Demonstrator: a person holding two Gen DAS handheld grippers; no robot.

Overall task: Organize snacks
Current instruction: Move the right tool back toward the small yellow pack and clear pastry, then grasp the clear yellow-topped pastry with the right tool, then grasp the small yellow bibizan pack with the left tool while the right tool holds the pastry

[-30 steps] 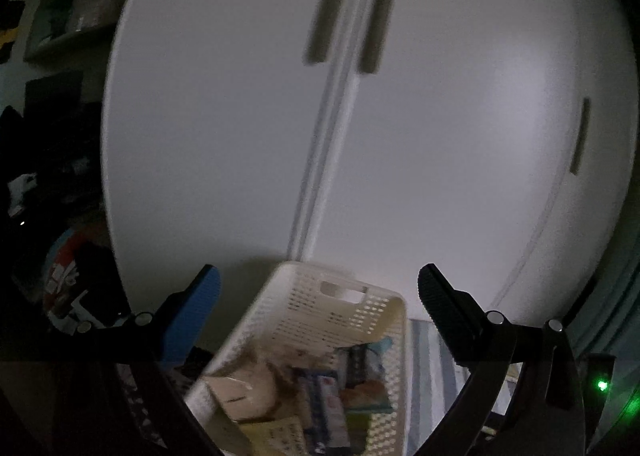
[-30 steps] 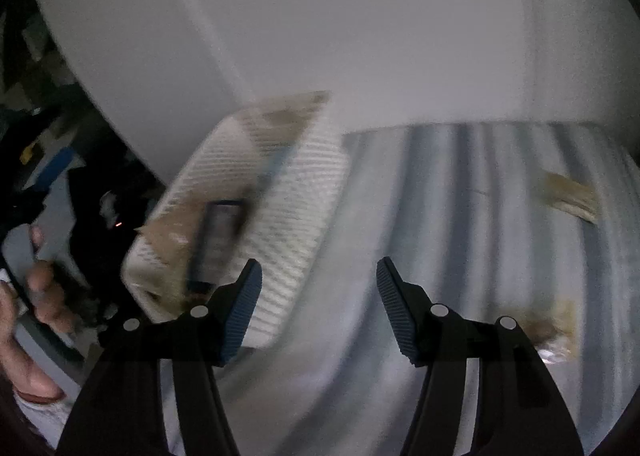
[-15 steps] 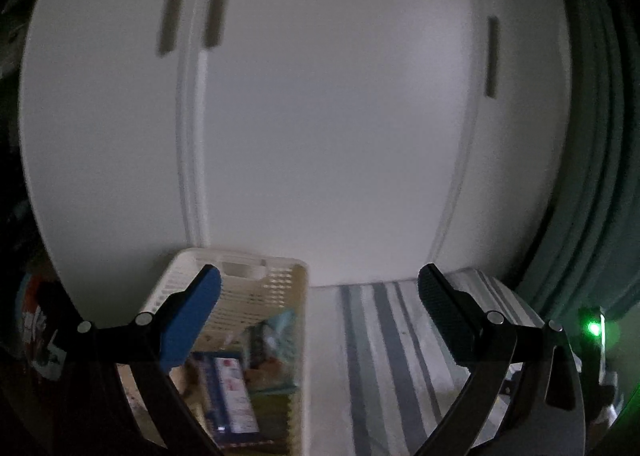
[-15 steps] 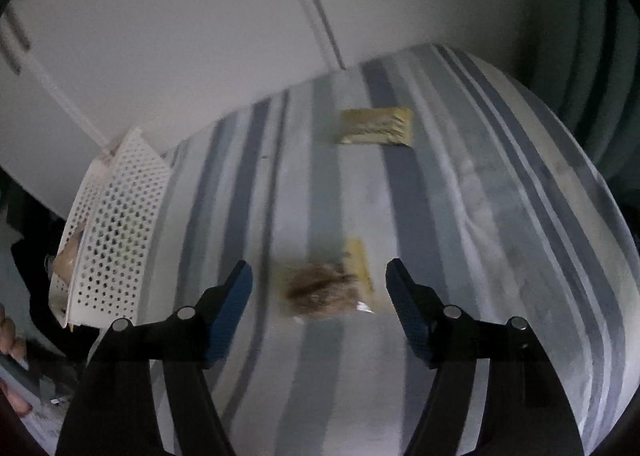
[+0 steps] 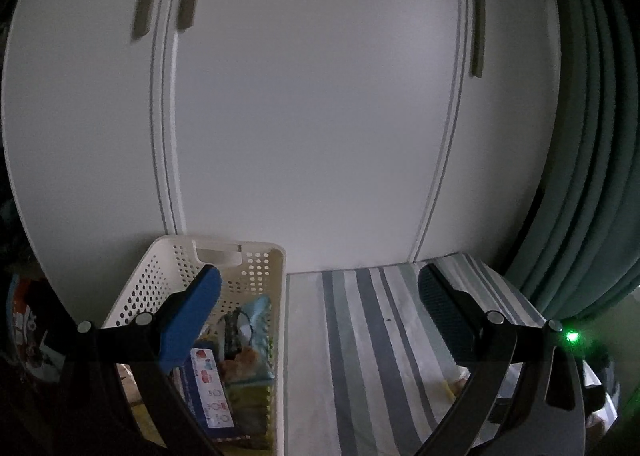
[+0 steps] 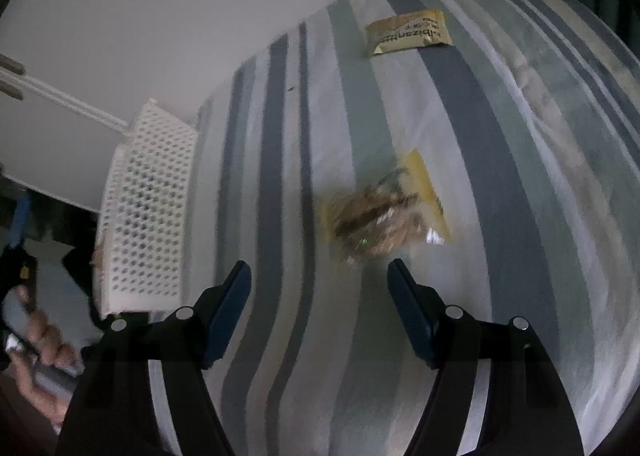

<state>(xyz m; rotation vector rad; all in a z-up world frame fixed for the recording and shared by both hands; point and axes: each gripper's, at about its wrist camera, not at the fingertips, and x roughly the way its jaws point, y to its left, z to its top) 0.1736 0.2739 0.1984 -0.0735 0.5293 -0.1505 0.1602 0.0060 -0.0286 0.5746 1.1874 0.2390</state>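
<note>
Big change from a second ago: the right wrist view was swinging past the basket in a blur, and now it has come round to look down on the striped bedding, with the clear snack bag much closer to the fingers than half a second back. The left view has settled too, panning off the wardrobe doors to sit squarely over the basket corner.

Left wrist view first. The left gripper is spread wide with nothing between its fingers, parked over the near edge of the white perforated basket. Inside there's already a pile of packets, including a light blue one and a blue and white box. The white wardrobe fills the background, and the striped bedding runs off to the right.

Right wrist view. The right gripper is also open and empty, aimed at the clear snack bag lying just ahead of its tips, a bit right of centre. A yellow sachet lies further up the bed, well apart. The basket sits at the left edge of the bed, and a hand holding the other tool shows bottom left.

So my read: this is the reach for the next loose snack. The next move needs a small shift right and down so the fingers straddle the bag, then a gentle pinch, since that crinkly film probably slips.
</note>
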